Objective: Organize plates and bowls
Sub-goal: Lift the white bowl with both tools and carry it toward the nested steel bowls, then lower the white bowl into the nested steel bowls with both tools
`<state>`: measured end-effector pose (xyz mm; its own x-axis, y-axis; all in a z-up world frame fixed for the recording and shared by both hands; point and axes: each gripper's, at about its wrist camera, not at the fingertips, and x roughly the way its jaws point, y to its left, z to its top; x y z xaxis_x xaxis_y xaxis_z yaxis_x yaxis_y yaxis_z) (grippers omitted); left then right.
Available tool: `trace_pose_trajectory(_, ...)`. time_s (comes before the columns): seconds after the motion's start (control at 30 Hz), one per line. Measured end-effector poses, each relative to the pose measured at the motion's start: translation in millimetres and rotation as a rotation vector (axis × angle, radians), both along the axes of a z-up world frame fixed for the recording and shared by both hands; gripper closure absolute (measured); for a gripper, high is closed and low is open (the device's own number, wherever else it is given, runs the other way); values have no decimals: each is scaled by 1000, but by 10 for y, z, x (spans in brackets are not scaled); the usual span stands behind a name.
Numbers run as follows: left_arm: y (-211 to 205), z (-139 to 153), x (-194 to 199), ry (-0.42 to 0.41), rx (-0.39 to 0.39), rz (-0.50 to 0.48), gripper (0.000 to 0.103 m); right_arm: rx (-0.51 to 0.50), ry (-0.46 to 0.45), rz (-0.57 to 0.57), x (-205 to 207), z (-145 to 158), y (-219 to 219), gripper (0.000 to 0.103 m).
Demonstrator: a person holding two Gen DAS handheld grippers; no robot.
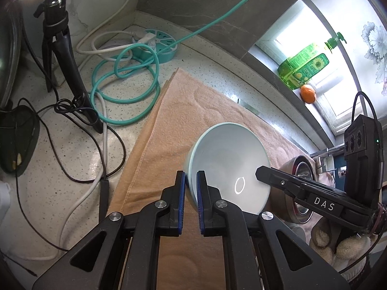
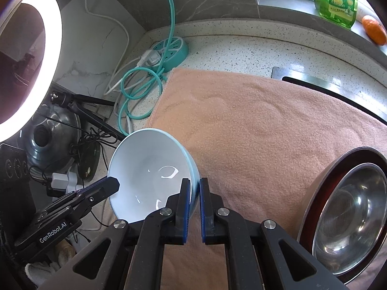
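Together, the left tongs [image 1: 191, 177] and right tongs [image 2: 194, 184] are pinching opposite rims of a pale blue bowl [image 1: 229, 164], holding it tilted over the peach towel [image 2: 266, 125] covering the table.

Bare towel [image 2: 266, 125] lies open beyond the bowl [image 2: 150, 169]; the steel bowl [image 2: 350, 217] blocks the right, cables [image 1: 125, 84] and tripod [image 1: 63, 55] crowd the left.

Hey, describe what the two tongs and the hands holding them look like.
Both are black plastic with silver rivets and blue ribbed pads. The left tongs carry "GenRobot.AI" in white on the side. The right tongs carry "DAS" in white, plus a black camera block with a thin black cable. The hand wears a cream knitted glove.
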<state>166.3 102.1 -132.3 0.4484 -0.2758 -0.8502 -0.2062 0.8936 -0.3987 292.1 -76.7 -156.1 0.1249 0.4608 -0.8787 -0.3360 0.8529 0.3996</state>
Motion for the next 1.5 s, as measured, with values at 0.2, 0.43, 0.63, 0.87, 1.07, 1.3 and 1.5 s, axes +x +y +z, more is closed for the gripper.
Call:
trace_pose_trajectory(0.2,-110,152,13,-34,-5,-26,95,21,-10,-22,-25,162,-161,96)
trace_pose_trajectory(0.43,-287,296,41,-65,-7,-62,95,33,-34,-52,-74,334,-366,96)
trace_pose_trajectory(0.63,-471,404,76,-86,-15,-97,95,45,-52,-78,-98,481,-572,96)
trace_pose_trajectory(0.87,-723,503,143,-106,-17,-143,95,47,-68,-118,-106,575,-851,96)
trace_pose_trajectory(1.07,-960,522,194,-110,-18,-187,95,42,-73,-158,-119,610,-1127,96)
trace_pose_trajectory(1.3,-1225,512,267,-104,-23,-232,95,37,-71,-206,-121,605,-1438,96)
trace_pose_trajectory(1.5,-1428,472,335,-93,-27,-267,95,25,-68,-244,-132,574,-1645,96)
